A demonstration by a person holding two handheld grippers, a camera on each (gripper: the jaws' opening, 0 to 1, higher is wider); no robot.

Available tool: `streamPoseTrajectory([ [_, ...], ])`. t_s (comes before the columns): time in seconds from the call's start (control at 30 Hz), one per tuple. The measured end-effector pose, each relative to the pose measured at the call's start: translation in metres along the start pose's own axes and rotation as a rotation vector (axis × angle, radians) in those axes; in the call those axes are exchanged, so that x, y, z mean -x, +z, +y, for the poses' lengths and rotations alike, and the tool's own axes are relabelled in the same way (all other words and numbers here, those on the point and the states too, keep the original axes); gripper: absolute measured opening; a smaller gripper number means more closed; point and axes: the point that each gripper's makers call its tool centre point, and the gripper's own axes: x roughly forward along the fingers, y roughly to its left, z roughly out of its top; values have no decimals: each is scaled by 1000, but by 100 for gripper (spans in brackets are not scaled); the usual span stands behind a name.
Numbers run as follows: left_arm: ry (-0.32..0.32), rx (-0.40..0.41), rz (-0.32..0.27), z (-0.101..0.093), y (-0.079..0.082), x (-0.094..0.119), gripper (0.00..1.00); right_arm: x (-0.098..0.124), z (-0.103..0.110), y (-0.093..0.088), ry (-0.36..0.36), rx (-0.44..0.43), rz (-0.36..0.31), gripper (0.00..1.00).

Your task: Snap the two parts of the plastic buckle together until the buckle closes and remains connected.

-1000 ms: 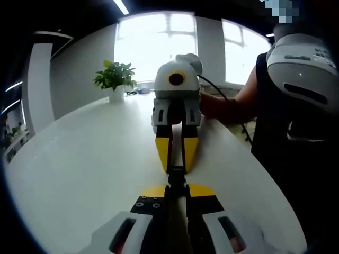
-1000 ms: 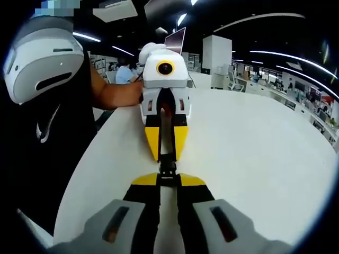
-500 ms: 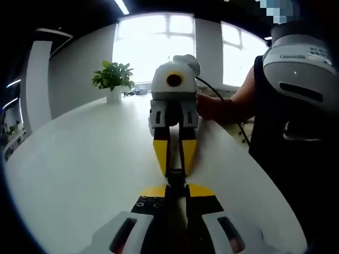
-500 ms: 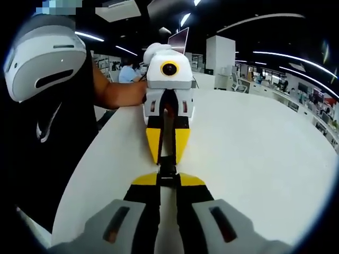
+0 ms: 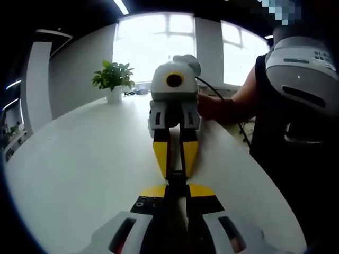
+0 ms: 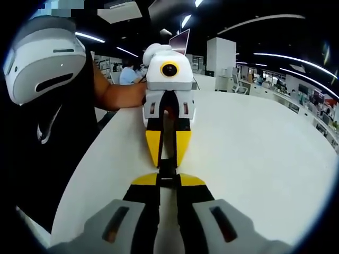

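Buckle (image 5: 176,179) parts sit pinched between the two tools, just above the white table (image 5: 79,169), and almost nothing has changed over the last second. In the left gripper view the opposing tool has drifted a touch left and back, and in the right gripper view it has slid slightly right and up; both shifts are small enough to be the cameras moving with the hands. The dark piece bridging the yellow tips looks the same length throughout (no visible gap opening or closing), so my reading is that the halves are being pressed end to end, either at the point of clicking or already seated. The pictures are too small and dark there to tell which.

The left tool (image 5: 176,186) has its jaws pressed together on its end of the buckle. The right tool (image 6: 167,177) likewise grips its end. In each view the other tool comes in nose-on from the far side, held by a hand (image 5: 209,106).

Counted: two tools, one dark buckle mass between them (its two parts cannot be told apart), one table, one potted plant (image 5: 113,79) at the far left, and one person in a black top with a white device at the chest (image 6: 45,58).
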Motion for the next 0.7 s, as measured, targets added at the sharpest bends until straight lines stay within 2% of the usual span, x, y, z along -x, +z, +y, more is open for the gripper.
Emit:
streamPoseTrajectory([
  [0.57,34,-33,17,-3,3,-1,10,1,3,0,-5,8,-4,10],
  [0.7,9,-12,3,-4,3,0,10,1,5,0,1,15,-8,10],
])
